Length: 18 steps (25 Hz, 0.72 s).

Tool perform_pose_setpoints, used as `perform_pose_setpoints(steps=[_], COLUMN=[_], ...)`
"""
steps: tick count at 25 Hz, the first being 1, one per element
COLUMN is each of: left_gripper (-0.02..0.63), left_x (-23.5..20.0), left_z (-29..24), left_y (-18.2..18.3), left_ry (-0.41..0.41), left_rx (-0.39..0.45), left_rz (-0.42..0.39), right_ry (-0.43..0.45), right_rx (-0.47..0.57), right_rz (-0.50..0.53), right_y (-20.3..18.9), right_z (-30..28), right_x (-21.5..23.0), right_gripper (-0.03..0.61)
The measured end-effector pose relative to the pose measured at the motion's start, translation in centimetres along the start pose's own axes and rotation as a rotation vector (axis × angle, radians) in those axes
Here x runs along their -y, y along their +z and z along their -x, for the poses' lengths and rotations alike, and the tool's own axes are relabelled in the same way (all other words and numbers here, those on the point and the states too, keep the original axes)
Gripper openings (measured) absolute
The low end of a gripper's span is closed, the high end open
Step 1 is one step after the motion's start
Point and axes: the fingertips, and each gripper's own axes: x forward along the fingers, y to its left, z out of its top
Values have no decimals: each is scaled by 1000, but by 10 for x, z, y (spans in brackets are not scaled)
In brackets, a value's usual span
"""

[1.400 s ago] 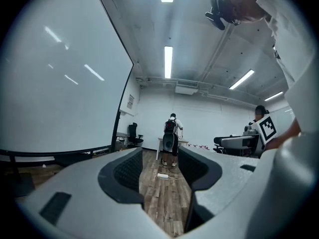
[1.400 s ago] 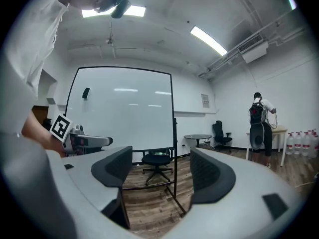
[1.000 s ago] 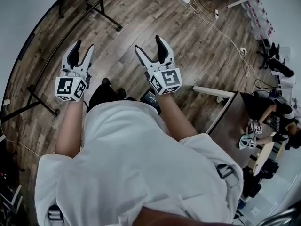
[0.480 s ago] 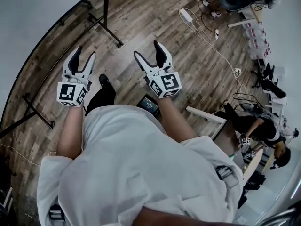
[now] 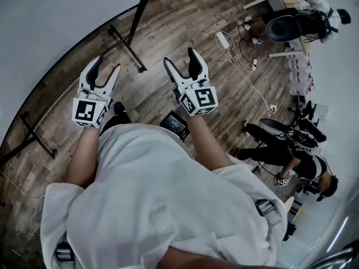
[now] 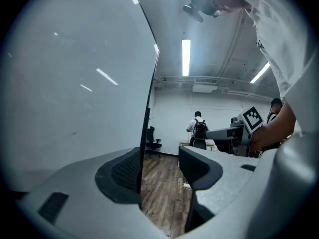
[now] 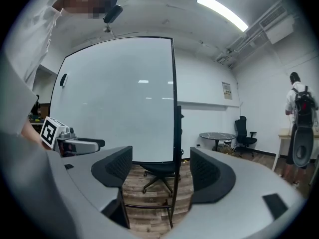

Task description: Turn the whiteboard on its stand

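I stand facing the whiteboard [image 5: 50, 38] with both grippers raised in front of me, over the wooden floor [image 5: 185, 21]. My left gripper [image 5: 106, 66] is nearest the board, its fingers pointing at the board's lower edge without touching it. Those fingers are opening, and nothing is pinched between them. In the left gripper view, the left gripper [image 6: 159, 168] has the whiteboard [image 6: 75, 83] filling the whole left side. The board's dark side edge runs down through the gap between the fingers, beyond their tips.

My right gripper [image 5: 180, 60] is just beside the left one, a little farther from the board. Its fingers are spread and hold nothing. In the right gripper view, the right gripper [image 7: 160, 166] faces the whiteboard [image 7: 119, 98] from well apart. The board stands upright on its stand [image 7: 178, 133], with the stand's dark post at the board's right edge. A black office chair [image 7: 152, 183] shows under the board's bottom edge, framed by the open fingers.

From the head view, the stand's black feet [image 5: 128, 48] reach out over the floor toward me. A white cable [image 5: 247, 74] trails across the planks to my right, and another person [image 5: 291, 156] is farther off on that side.
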Motion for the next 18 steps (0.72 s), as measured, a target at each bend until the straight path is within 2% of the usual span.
perform_pose_setpoints(steps=[5, 10, 14, 18], left_gripper=[247, 308, 311, 310], left_x=[-34, -53, -56, -64], left_z=[-21, -37, -49, -58], left_y=[-3, -8, -2, 3], left_ry=[37, 100, 111, 180], left_rx=[5, 6, 29, 47], left_rz=[15, 18, 28, 18], right_ry=[24, 52, 91, 141], right_rx=[10, 14, 25, 36], right_rz=[25, 25, 29, 20], right_y=[10, 13, 14, 15], right_z=[-49, -75, -93, -118], right_x=[9, 19, 37, 60], right_gripper=[356, 356, 356, 356])
